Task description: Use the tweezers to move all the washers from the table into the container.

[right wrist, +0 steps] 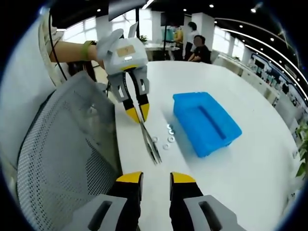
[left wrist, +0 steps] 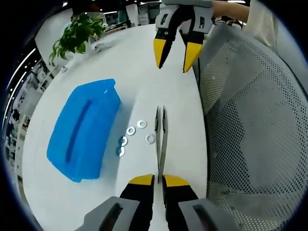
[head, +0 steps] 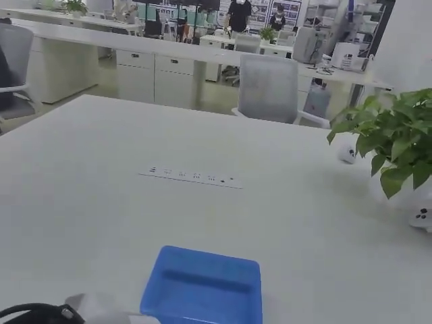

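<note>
Left gripper [left wrist: 159,181] pinching tweezers [left wrist: 160,134] along table [left wrist: 144,72] edge; washers [left wrist: 132,139] between tweezers and blue container [left wrist: 84,127]; right gripper [right wrist: 155,177] spread.

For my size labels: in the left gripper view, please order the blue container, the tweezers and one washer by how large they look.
Largest: blue container.
Then: tweezers, long but thin.
Smallest: washer.

A white desk [head: 101,202] has a flush socket strip [head: 191,177] set into its middle, and a leafy green potted plant [head: 398,135] stands at its right edge. A grey office chair [head: 268,88] stands at the far side. A grey mesh chair [left wrist: 255,120] sits against the near edge.
</note>
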`<act>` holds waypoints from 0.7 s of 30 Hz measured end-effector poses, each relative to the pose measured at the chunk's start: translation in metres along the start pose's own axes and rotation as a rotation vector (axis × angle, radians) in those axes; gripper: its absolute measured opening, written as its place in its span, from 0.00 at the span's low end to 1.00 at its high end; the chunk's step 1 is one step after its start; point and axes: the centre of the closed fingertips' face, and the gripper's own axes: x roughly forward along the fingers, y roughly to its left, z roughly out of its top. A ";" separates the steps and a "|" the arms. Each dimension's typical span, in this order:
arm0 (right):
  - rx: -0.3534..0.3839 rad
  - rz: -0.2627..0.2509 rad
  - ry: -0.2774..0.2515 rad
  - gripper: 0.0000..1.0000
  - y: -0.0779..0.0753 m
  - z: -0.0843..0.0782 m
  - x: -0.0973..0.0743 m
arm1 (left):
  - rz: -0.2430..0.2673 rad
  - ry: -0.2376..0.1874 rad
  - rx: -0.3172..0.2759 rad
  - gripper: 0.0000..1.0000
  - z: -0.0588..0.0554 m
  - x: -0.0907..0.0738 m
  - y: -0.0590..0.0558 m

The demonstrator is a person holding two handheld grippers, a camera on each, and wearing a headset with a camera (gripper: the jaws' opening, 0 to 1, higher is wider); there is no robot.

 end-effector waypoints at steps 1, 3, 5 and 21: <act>0.000 0.001 0.001 0.19 0.000 0.000 0.001 | -0.003 0.000 -0.001 0.01 0.000 0.000 0.000; -0.001 0.002 0.005 0.19 0.000 -0.002 0.002 | -0.009 -0.004 0.003 0.00 0.001 0.001 -0.001; 0.000 0.002 0.008 0.19 0.000 -0.003 0.003 | -0.010 -0.007 0.003 0.00 0.001 0.001 -0.001; -0.029 0.028 0.001 0.20 0.004 0.003 0.013 | 0.027 -0.201 0.032 0.00 0.041 -0.054 -0.009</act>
